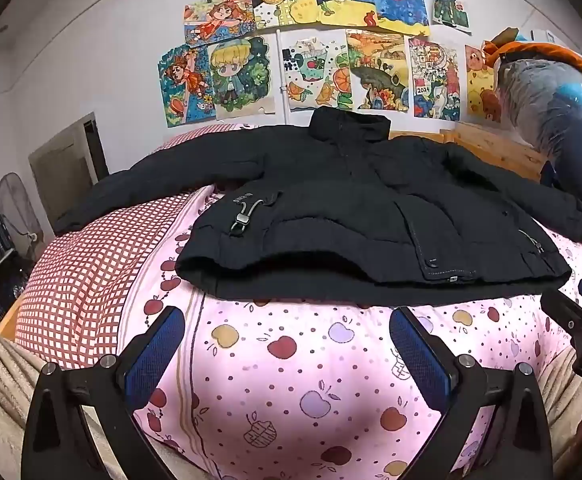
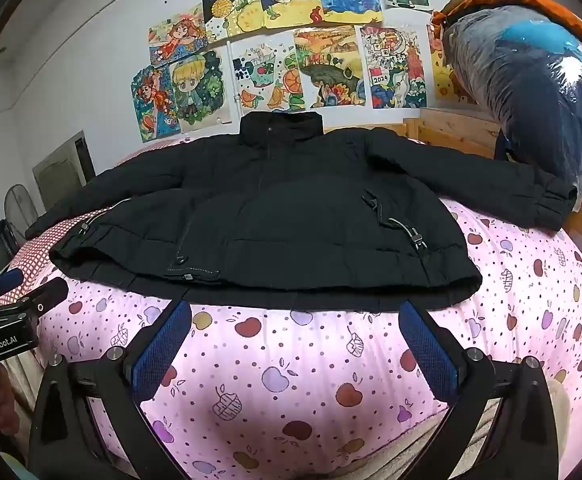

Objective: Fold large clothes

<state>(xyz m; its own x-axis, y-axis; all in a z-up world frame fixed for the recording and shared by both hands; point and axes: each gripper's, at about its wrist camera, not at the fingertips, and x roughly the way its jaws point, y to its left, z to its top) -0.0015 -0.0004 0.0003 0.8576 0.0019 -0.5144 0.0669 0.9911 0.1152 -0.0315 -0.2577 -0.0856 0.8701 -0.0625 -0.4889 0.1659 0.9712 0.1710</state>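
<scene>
the black padded jacket (image 1: 331,208) lies spread face up on the bed, sleeves out to both sides, collar toward the wall. i hold my left gripper (image 1: 287,344) and right gripper (image 2: 295,336) just short of its hem, both gaping wide, nothing between the pads. i judge it bulky, soft and springy, so i'd pinch cuffs or hem corners. under it is a pink apple-print quilt (image 2: 291,380); children's drawings (image 1: 311,40) cover the wall behind.

"GenRobot.AI" – left tool (image 2: 9,308), "2024" – wall drawing (image 2: 381,80)
</scene>
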